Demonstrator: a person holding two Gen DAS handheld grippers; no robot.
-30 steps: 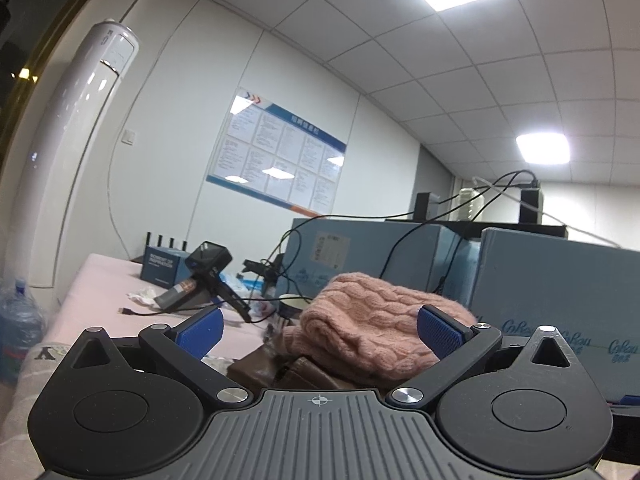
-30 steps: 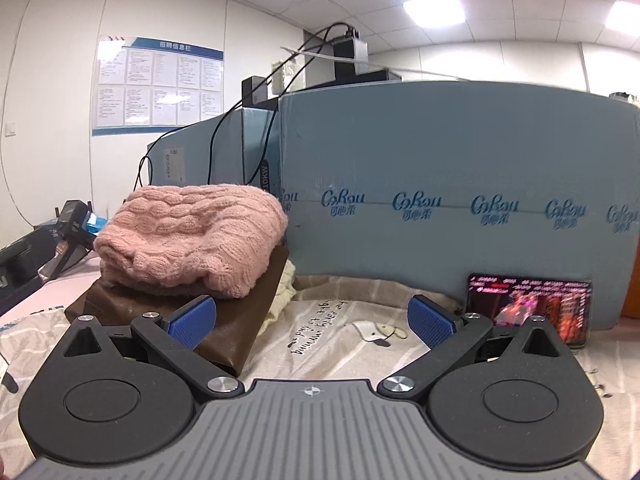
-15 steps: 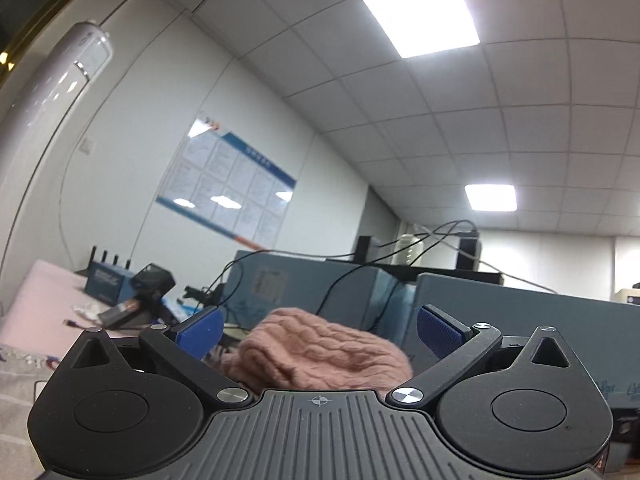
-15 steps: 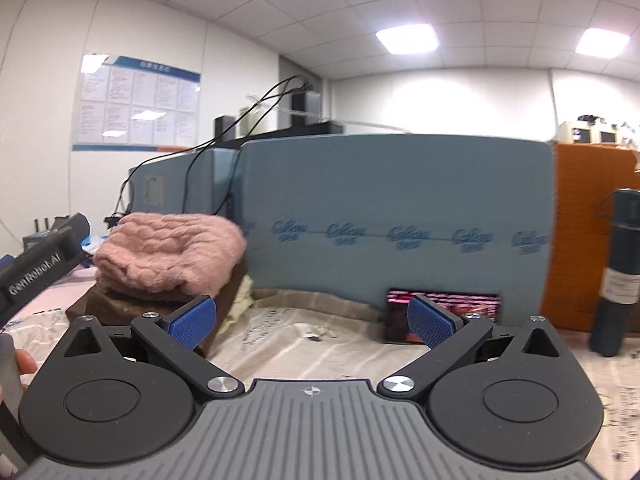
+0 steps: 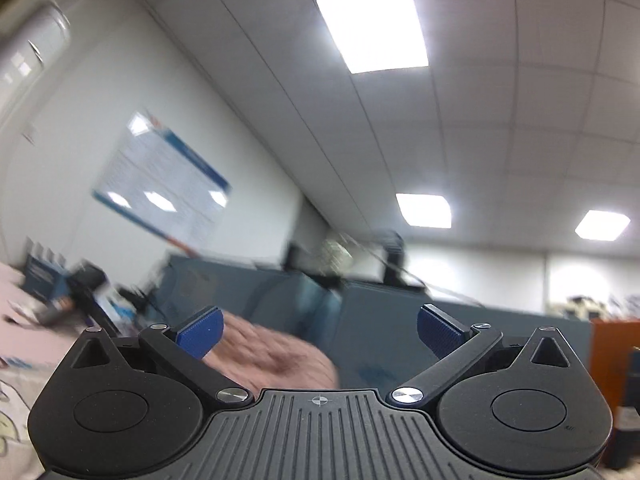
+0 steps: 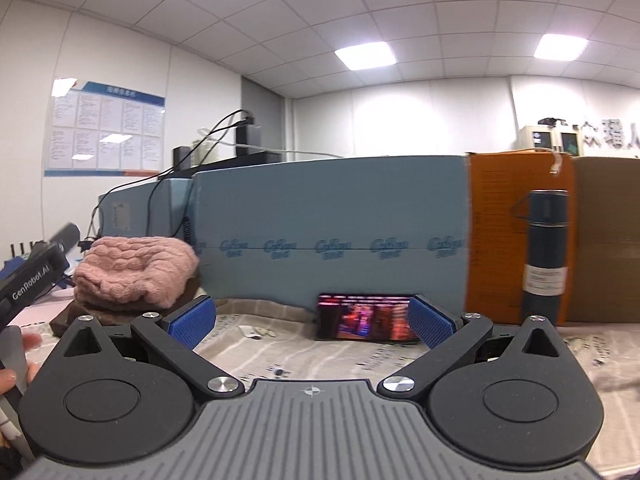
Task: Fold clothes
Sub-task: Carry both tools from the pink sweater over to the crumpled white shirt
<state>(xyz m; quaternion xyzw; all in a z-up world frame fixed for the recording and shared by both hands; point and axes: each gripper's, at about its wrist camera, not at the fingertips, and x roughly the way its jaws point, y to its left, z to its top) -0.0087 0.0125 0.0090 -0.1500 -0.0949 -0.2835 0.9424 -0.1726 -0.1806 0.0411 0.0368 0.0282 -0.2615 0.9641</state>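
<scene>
A folded pink knit sweater (image 6: 136, 272) lies on a folded dark brown garment (image 6: 68, 316) at the left of the table. It shows blurred in the left wrist view (image 5: 272, 356). My right gripper (image 6: 312, 320) is open and empty, held above the patterned cloth to the right of the pile. My left gripper (image 5: 320, 334) is open and empty, tilted up toward the ceiling, with the pink sweater low behind its left finger. The left gripper's body (image 6: 32, 276) shows at the left edge of the right wrist view.
A blue foam partition (image 6: 332, 240) stands behind the table. A phone (image 6: 364, 318) with a lit screen leans against it. A dark flask (image 6: 546, 256) stands before an orange box (image 6: 496, 240) at the right. The table cloth (image 6: 280, 352) is beige and printed.
Both grippers have lifted and swung to the right. The left one tilts further up at the ceiling; the sweater pile has slid to the left in the right wrist view. Both stay open.
</scene>
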